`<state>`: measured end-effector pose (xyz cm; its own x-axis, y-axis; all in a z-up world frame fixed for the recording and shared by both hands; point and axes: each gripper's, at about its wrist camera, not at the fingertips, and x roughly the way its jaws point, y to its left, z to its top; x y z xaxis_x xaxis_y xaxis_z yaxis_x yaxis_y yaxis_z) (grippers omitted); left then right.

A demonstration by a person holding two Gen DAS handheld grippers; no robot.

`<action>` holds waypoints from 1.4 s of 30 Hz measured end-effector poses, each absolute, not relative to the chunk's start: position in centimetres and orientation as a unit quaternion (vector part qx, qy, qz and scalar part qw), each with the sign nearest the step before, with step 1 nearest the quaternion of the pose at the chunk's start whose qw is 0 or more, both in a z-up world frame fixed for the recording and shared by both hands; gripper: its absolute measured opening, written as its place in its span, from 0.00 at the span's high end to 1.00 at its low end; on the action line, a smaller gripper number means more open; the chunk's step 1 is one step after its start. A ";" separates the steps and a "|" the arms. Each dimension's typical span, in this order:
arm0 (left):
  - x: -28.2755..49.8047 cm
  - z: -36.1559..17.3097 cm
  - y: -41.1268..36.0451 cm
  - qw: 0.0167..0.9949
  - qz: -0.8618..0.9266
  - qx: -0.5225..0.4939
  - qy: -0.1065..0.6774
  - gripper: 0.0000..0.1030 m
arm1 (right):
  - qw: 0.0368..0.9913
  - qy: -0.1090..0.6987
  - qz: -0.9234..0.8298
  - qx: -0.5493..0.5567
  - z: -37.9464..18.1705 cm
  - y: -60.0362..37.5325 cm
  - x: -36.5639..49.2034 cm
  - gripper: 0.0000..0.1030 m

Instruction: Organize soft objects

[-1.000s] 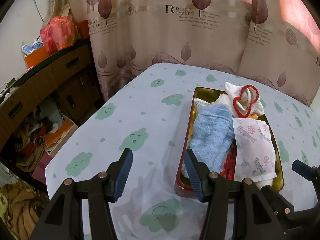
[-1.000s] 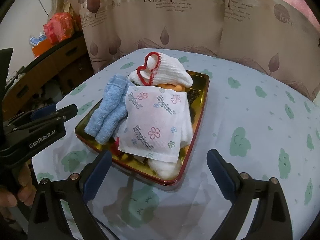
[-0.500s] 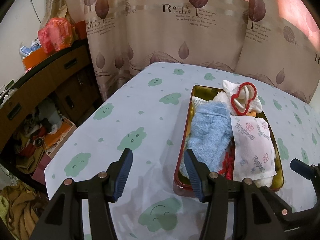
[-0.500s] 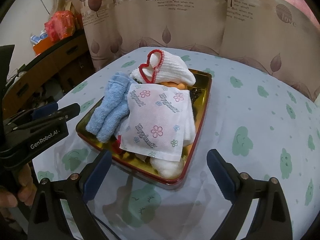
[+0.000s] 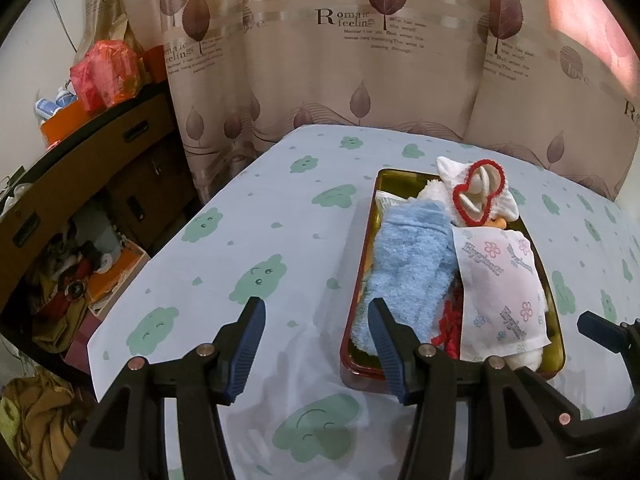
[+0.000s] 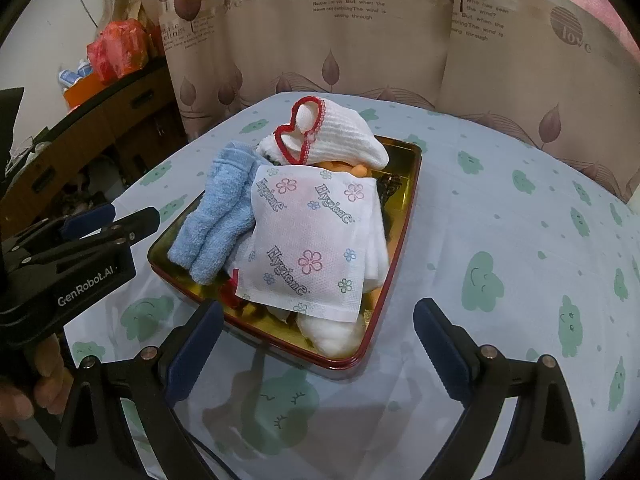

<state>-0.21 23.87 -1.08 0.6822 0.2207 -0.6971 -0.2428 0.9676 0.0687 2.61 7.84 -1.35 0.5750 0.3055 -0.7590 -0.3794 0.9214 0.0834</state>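
A gold tray with a red rim (image 6: 404,160) (image 5: 362,248) holds a pile of soft things on the table. A blue fluffy towel (image 6: 218,216) (image 5: 404,264) lies on its left side. A white cloth printed "Hygiene" (image 6: 312,236) (image 5: 500,284) covers the middle. A white knit piece with red trim (image 6: 328,136) (image 5: 480,196) sits at the far end. My left gripper (image 5: 316,340) is open and empty, near the tray's near left corner. My right gripper (image 6: 316,344) is open and empty just before the tray's near edge.
The table has a pale blue cloth with green cloud faces (image 6: 520,240). A leaf-print curtain (image 5: 360,60) hangs behind. A wooden cabinet (image 5: 80,168) with clutter stands left of the table, past its left edge.
Both grippers have drawn back slightly from the tray and stay open. The tray and its pile have not moved.
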 end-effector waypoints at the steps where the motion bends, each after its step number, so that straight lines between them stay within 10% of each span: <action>1: -0.2 -1.1 23.9 0.917 0.128 -0.015 0.378 0.47 | 0.886 0.419 0.194 -0.044 -1.4 7.8 2.6 0.08; 42: -0.6 -1.2 23.9 0.917 0.124 -0.009 0.378 0.47 | 0.880 0.428 0.198 -0.052 -2.0 7.9 2.6 0.08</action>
<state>-0.63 23.92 -1.18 0.6837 0.2208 -0.6955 -0.2341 0.9691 0.0775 2.59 7.90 -2.02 0.5555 0.3047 -0.7737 -0.3929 0.9162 0.0787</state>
